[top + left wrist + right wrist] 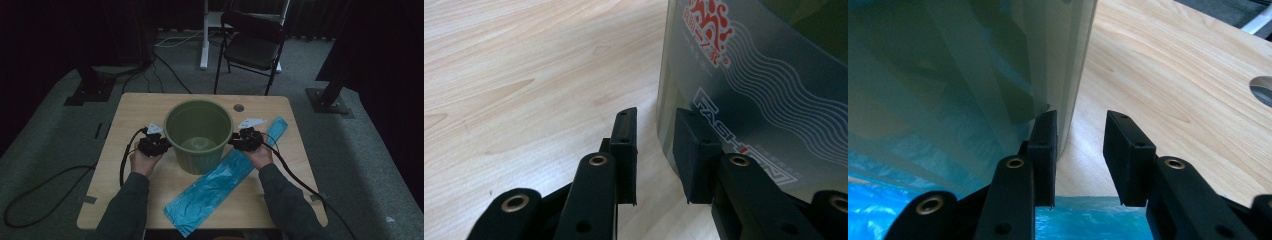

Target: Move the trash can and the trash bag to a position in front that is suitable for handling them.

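A green plastic bin (198,135) stands upright in the middle of the wooden table (130,107), on top of a long blue plastic bag (225,175) that lies flat and slanted. My left gripper (156,144) is at the bin's left side and my right gripper (244,138) at its right side. In the left gripper view my left gripper (655,150) is open, its right pad against the printed bin wall (764,90). The right gripper (1080,155) is open too, its left pad touching the bin wall (973,75), with the blue bag (1088,220) beneath.
A black folding chair (252,47) and white table legs stand on the grey carpet beyond the table. A round cable hole (238,107) sits near the table's far edge. Black stand bases rest on the floor at far left and right.
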